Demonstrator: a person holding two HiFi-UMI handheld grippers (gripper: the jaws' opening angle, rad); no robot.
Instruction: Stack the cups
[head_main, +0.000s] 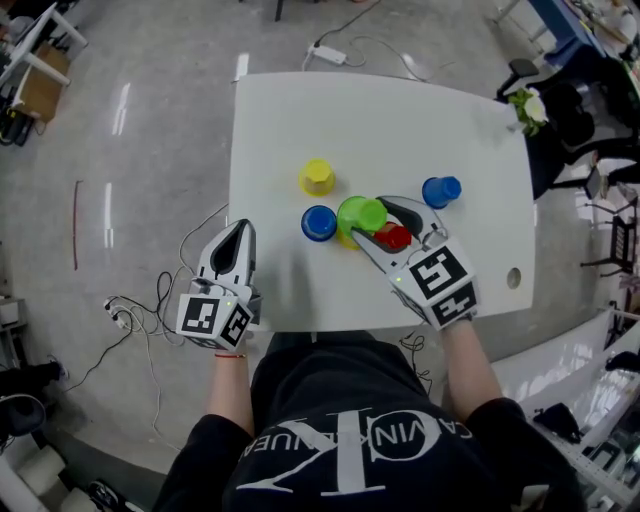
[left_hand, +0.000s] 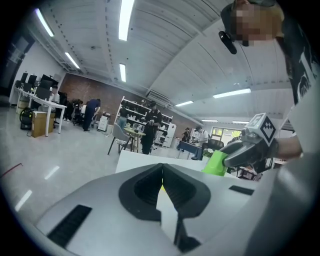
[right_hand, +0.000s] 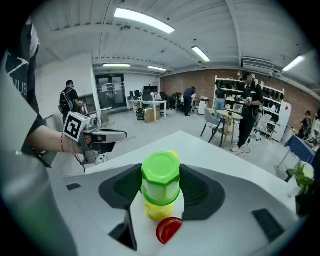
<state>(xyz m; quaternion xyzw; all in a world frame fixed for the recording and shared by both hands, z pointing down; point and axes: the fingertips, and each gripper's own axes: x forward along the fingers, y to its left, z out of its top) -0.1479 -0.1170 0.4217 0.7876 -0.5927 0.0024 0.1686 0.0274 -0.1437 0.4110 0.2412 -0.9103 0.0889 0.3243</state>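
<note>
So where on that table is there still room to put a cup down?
The far half of the table, beyond the lone yellow cup, is bare. So is the near strip between the left gripper and the right gripper. It is crowded mid-table, round the green cup that the right gripper holds.

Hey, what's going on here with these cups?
A person is stacking cups on a white table with two handheld grippers. The right gripper holds an inverted green cup between its fingers, over a yellow cup. The left gripper is shut and empty by the table's near edge. Two blue cups, a red cup and another yellow cup sit loose.
</note>
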